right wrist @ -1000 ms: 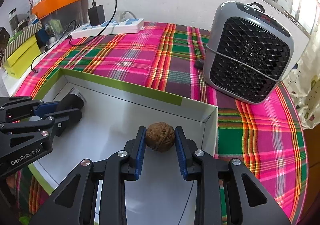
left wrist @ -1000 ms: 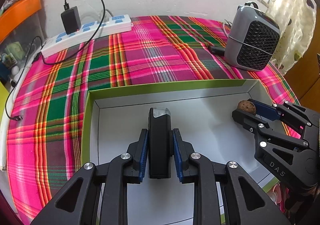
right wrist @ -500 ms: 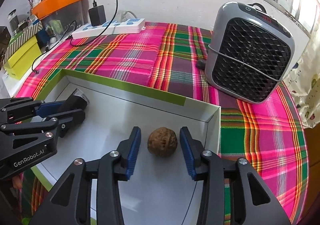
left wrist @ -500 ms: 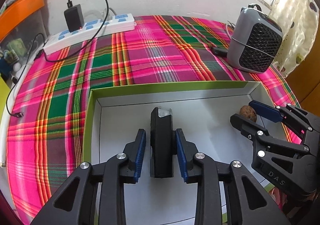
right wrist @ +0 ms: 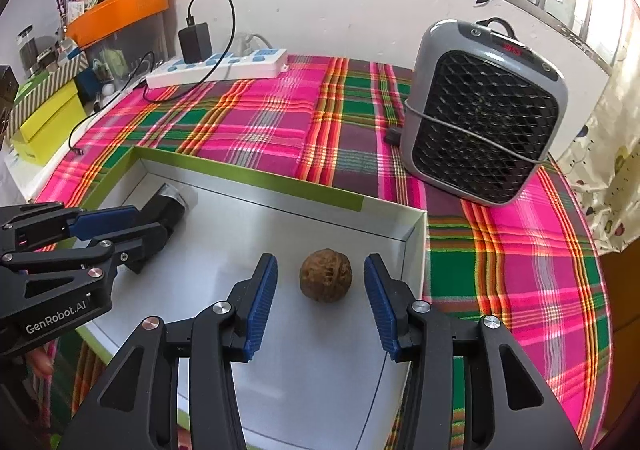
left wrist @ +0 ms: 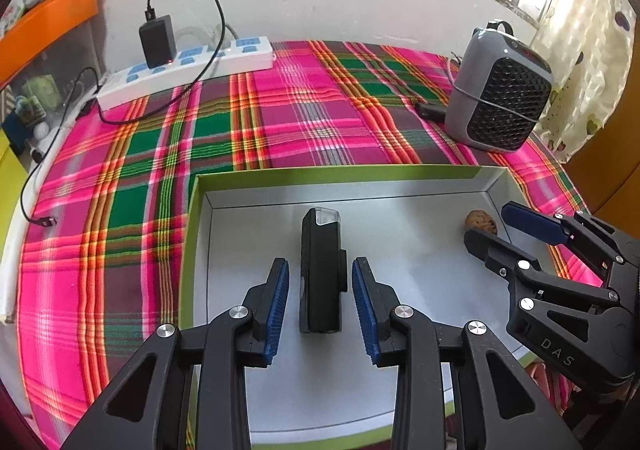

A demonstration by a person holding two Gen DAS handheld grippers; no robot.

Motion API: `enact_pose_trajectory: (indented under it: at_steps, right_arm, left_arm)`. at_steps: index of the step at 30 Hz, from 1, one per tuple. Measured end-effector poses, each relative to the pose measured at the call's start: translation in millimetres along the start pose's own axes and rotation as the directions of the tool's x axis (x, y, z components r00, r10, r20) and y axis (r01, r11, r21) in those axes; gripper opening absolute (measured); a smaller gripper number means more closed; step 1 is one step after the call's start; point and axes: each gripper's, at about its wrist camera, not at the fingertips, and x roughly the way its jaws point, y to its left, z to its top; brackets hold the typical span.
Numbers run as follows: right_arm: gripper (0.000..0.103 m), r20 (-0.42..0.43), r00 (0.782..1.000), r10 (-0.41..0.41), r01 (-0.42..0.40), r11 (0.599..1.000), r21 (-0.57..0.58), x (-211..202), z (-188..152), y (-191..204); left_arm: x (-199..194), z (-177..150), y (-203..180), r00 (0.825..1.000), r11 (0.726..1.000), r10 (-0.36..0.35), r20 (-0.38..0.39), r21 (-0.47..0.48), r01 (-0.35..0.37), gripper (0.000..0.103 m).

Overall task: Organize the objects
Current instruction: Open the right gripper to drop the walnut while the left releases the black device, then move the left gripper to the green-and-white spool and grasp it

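A shallow white box with a green rim (left wrist: pixel 340 172) (right wrist: pixel 256 186) lies on the plaid cloth. On its floor rests a black bar-shaped device with a clear end (left wrist: pixel 320 270) (right wrist: pixel 168 206). My left gripper (left wrist: pixel 320 270) straddles the device, its jaws opening, the blue pads clear of its sides. A brown walnut (right wrist: pixel 326 280) (left wrist: pixel 482 222) sits near the box's right wall. My right gripper (right wrist: pixel 320 266) (left wrist: pixel 496 224) flanks the walnut, jaws opening, with a gap on each side.
A grey fan heater (right wrist: pixel 480 118) (left wrist: pixel 500 94) stands on the cloth at the back right. A white power strip (left wrist: pixel 180 68) (right wrist: pixel 218 66) with a black charger and cable lies along the back wall. Orange and yellow bins (right wrist: pixel 44 122) crowd the left.
Both grippers let go: the left pads have spread away from the black device, the right pads away from the walnut. Both objects now rest on the box floor.
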Motion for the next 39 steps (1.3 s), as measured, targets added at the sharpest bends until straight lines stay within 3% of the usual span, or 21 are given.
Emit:
enact_pose_trajectory:
  at_steps: [17,39]
  right_arm:
    - [0.050,0.095,0.995,0.000,-0.004,0.999,0.045,-50,-12,1]
    - [0.050,0.136,0.990,0.028,-0.035,0.998,0.055,-99,-65,12]
  left_arm:
    - [-47,-18,-2,0.997,1.000,0.001,0.078,0.006,-0.001,0.031]
    - [-102,-85,-2,0.992,1.000,-0.016,0.127,-0.015,0.018,0.031]
